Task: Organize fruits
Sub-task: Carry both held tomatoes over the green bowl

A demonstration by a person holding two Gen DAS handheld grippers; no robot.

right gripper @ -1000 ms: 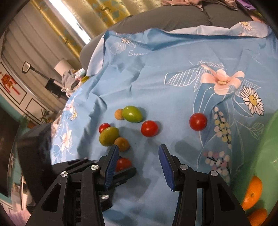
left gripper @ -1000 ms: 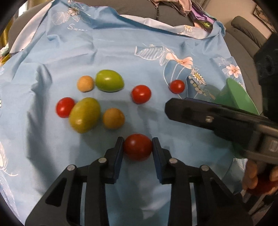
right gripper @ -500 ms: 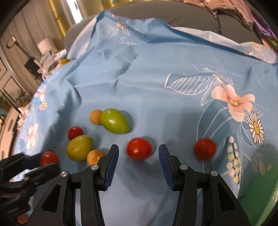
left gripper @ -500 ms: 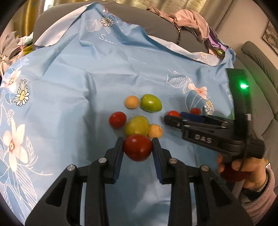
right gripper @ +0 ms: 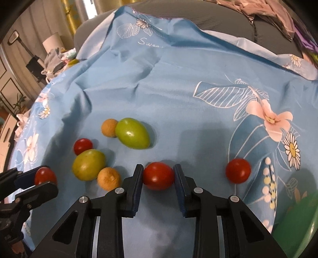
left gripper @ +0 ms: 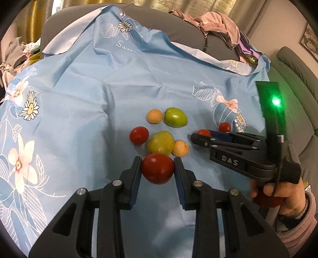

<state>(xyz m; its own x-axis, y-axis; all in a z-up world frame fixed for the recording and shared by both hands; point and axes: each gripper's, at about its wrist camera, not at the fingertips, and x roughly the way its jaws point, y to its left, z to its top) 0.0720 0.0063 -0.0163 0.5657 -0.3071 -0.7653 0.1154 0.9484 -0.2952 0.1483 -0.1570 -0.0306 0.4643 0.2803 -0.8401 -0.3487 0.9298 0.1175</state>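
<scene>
The left gripper (left gripper: 158,168) clamps a red tomato (left gripper: 158,168); the right gripper (right gripper: 158,175) has its jaws open around another tomato (right gripper: 158,175), contact unclear.

A grey sofa (left gripper: 186,37) is running behind the blue floral cloth (left gripper: 95,95). Crumpled pinkish clothes (left gripper: 216,23) are lying on the sofa back. Gold curtains (right gripper: 79,13) are hanging left of the sofa. A framed picture (left gripper: 309,42) is hanging right of it.
</scene>
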